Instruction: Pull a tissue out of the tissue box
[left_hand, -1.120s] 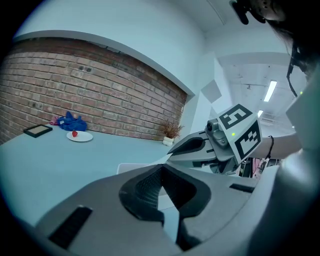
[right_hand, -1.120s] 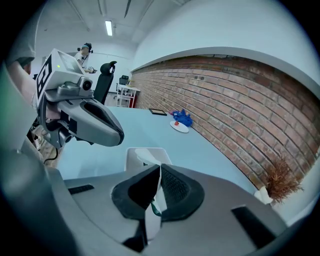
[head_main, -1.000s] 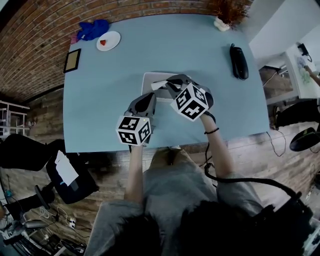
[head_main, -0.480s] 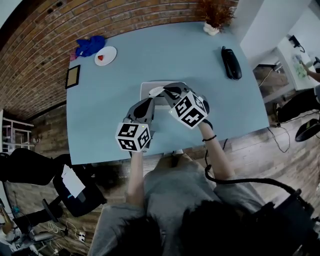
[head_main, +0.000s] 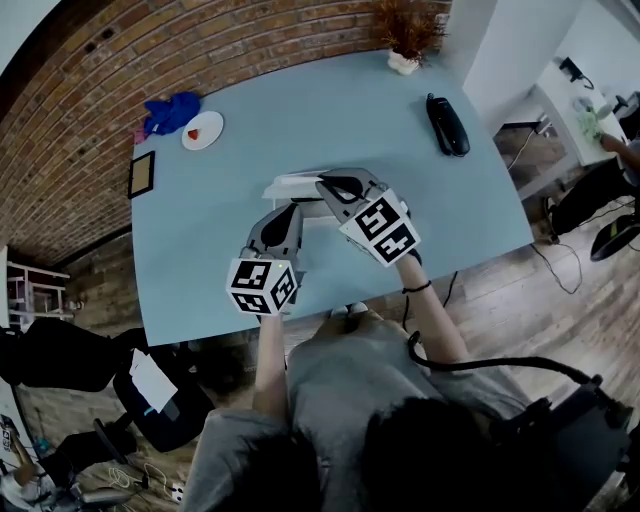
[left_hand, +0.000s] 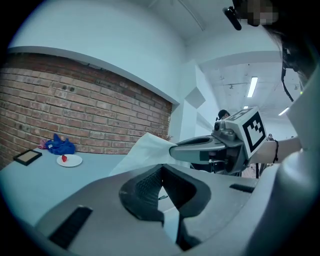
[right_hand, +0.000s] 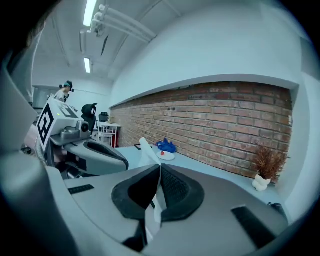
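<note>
The white tissue box (head_main: 290, 186) lies mid-table on the pale blue table (head_main: 420, 200). My right gripper (head_main: 325, 185) is above it, shut on a white tissue (right_hand: 146, 150) that runs between its pads (right_hand: 170, 187). In the left gripper view that tissue (left_hand: 145, 150) rises as a taut sheet to the right gripper's tip (left_hand: 172, 151). My left gripper (head_main: 288, 212) reaches the box's near edge. Its jaws are closed with a pale strip between them, and the gripper's body hides the box. The left gripper (right_hand: 122, 162) also shows in the right gripper view.
At the table's far left are a blue cloth (head_main: 170, 110), a white plate with a red bit (head_main: 202, 130) and a small picture frame (head_main: 141, 173). A black handset (head_main: 447, 124) and a dried plant in a pot (head_main: 405, 40) stand far right. A brick wall runs behind.
Both grippers have risen above the table, the right one more, and it has rolled. The tissue stays in its jaws. The box shows less of its top than before.
</note>
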